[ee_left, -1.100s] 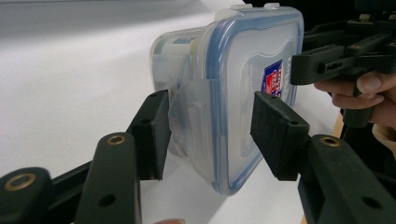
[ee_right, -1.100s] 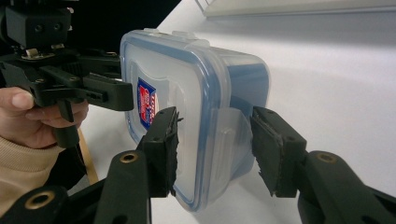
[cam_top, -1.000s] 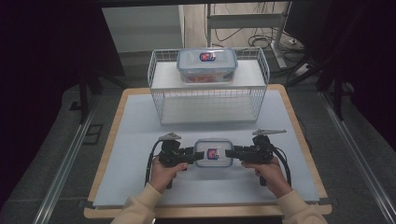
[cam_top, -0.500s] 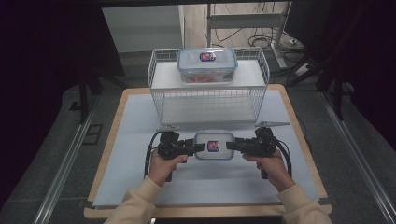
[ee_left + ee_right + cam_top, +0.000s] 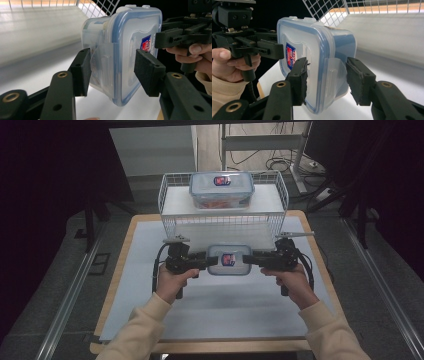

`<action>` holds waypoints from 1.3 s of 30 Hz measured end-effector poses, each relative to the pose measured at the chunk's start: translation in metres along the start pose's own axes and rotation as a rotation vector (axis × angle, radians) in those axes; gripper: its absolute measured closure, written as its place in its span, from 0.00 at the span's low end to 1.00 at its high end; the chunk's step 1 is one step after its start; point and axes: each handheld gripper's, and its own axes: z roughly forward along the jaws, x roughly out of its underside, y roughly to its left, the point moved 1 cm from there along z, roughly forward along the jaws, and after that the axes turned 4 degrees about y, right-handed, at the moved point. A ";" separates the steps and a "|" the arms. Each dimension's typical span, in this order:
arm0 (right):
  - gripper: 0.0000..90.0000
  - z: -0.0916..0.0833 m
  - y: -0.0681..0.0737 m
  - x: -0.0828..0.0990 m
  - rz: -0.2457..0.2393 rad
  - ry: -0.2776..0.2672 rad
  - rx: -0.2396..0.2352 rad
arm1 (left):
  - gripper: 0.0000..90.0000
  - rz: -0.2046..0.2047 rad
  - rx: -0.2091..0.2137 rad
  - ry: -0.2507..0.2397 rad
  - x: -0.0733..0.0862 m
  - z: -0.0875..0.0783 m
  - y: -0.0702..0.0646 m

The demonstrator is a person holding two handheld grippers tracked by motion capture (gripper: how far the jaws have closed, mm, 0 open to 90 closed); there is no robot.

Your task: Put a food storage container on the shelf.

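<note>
held box: clear, blue-rimmed lid, contents unclear | left gripper, right gripper: fingers clamped on its ends | wire basket: second box, reddish contents

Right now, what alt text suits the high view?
Two hand-held grippers, left gripper and right gripper, clamp a small lidded container from opposite ends above a white table, before a wire basket holding a similar container.

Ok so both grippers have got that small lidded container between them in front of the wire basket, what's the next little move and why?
Probably carry it forward and up toward the wire basket. The left gripper and right gripper each clamp one end of the small container, lid and base between the jaws, and it hangs clear of the table. A larger lidded container already sits on the basket's shelf, so it likely belongs there.
</note>
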 end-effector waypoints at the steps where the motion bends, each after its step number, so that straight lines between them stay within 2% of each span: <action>1: 0.59 -0.001 0.001 -0.004 -0.003 -0.003 0.000 | 0.54 0.003 -0.002 -0.002 -0.004 -0.002 0.000; 15: 0.59 -0.009 0.012 -0.050 -0.029 -0.042 -0.013 | 0.54 0.035 -0.001 -0.051 -0.047 -0.023 -0.002; 23: 0.59 -0.018 0.014 -0.083 -0.053 -0.061 -0.001 | 0.54 0.057 -0.006 -0.066 -0.084 -0.029 -0.003; 30: 0.59 -0.024 0.012 -0.121 -0.065 -0.092 -0.009 | 0.54 0.087 -0.024 -0.100 -0.124 -0.038 -0.004; 34: 0.59 -0.025 0.012 -0.142 -0.080 -0.097 -0.003 | 0.54 0.092 -0.033 -0.114 -0.144 -0.042 -0.002; 39: 0.59 -0.024 0.009 -0.162 -0.094 -0.102 -0.001 | 0.54 0.099 -0.041 -0.130 -0.162 -0.043 0.004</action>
